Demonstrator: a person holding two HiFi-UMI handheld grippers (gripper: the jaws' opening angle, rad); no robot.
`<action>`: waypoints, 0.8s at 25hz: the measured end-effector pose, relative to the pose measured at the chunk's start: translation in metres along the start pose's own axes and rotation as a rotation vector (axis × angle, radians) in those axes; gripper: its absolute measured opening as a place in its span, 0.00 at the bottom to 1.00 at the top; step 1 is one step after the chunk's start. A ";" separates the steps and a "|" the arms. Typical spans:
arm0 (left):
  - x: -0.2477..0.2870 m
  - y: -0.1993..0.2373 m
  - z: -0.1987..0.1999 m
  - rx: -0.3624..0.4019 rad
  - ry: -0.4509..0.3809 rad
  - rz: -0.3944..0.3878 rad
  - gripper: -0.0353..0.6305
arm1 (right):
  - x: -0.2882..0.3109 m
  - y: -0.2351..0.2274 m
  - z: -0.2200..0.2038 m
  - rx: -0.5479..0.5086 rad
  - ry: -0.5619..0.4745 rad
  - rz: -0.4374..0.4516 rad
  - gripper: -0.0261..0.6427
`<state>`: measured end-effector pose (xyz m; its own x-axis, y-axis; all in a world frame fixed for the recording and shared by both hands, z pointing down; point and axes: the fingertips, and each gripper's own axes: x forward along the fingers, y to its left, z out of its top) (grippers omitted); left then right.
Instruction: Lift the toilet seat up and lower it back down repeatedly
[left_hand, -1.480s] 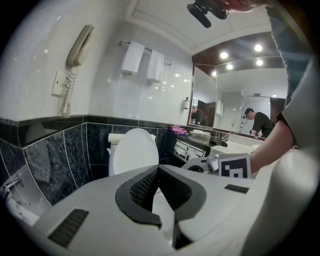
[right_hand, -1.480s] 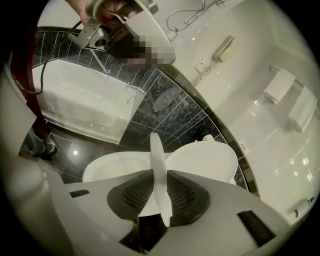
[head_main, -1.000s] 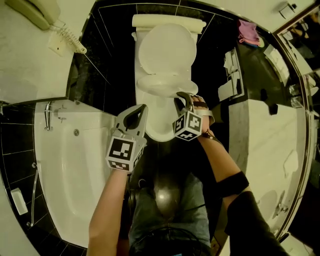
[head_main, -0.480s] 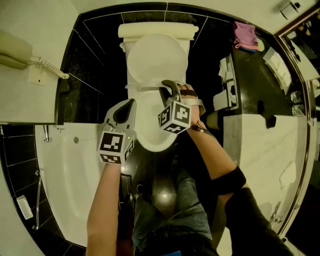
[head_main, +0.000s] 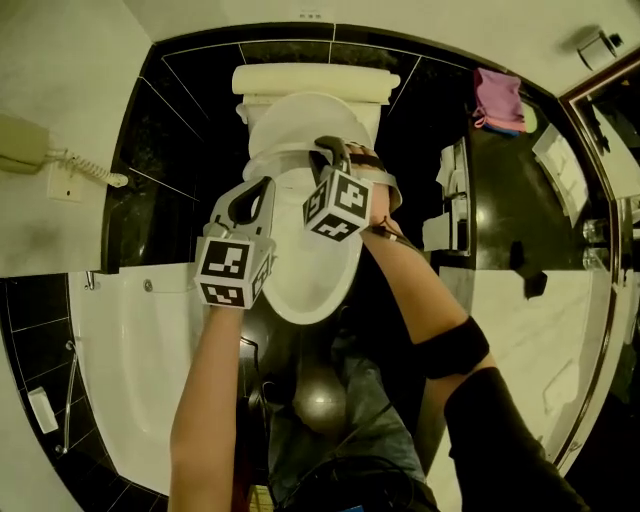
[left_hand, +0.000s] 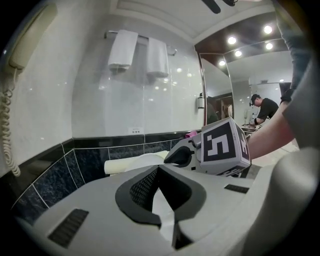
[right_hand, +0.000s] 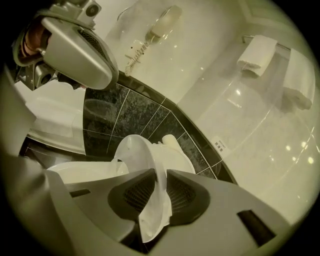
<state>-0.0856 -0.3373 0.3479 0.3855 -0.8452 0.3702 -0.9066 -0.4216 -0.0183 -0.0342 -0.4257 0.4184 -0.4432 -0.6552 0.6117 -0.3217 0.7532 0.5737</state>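
A white toilet stands against the black tiled wall, its bowl (head_main: 312, 290) open below me. Its seat (head_main: 285, 163) is tipped up steeply, close to the raised lid (head_main: 300, 112). My right gripper (head_main: 326, 150) is shut on the seat's front rim. In the right gripper view the thin white seat (right_hand: 142, 155) runs edge-on between the two ribbed pads of that gripper (right_hand: 159, 189). My left gripper (head_main: 262, 186) hovers over the bowl's left side, beside the right one, shut with nothing in it; its tips (left_hand: 158, 169) meet.
A white bathtub (head_main: 130, 340) lies to the left, with a wall phone (head_main: 35, 145) above it. A marble counter (head_main: 530, 290) and a pink cloth (head_main: 498, 98) are on the right. Two towels (left_hand: 140, 49) hang over the cistern (head_main: 315, 78). My legs stand before the bowl.
My right gripper has moved toward the cistern with the seat's rim, swinging the seat from partly raised to nearly upright. The left gripper travelled the same way alongside it.
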 end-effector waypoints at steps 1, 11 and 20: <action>0.006 0.002 0.002 -0.003 0.000 0.006 0.03 | 0.005 -0.006 0.000 -0.004 -0.002 0.002 0.18; 0.044 0.019 0.007 -0.027 0.004 0.059 0.03 | 0.052 -0.047 -0.006 -0.033 -0.024 -0.007 0.18; 0.051 0.031 0.005 -0.039 0.004 0.093 0.03 | 0.076 -0.070 -0.010 -0.068 -0.021 -0.033 0.19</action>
<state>-0.0934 -0.3950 0.3615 0.2985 -0.8788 0.3722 -0.9445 -0.3279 -0.0167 -0.0373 -0.5292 0.4303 -0.4514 -0.6775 0.5807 -0.2791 0.7253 0.6293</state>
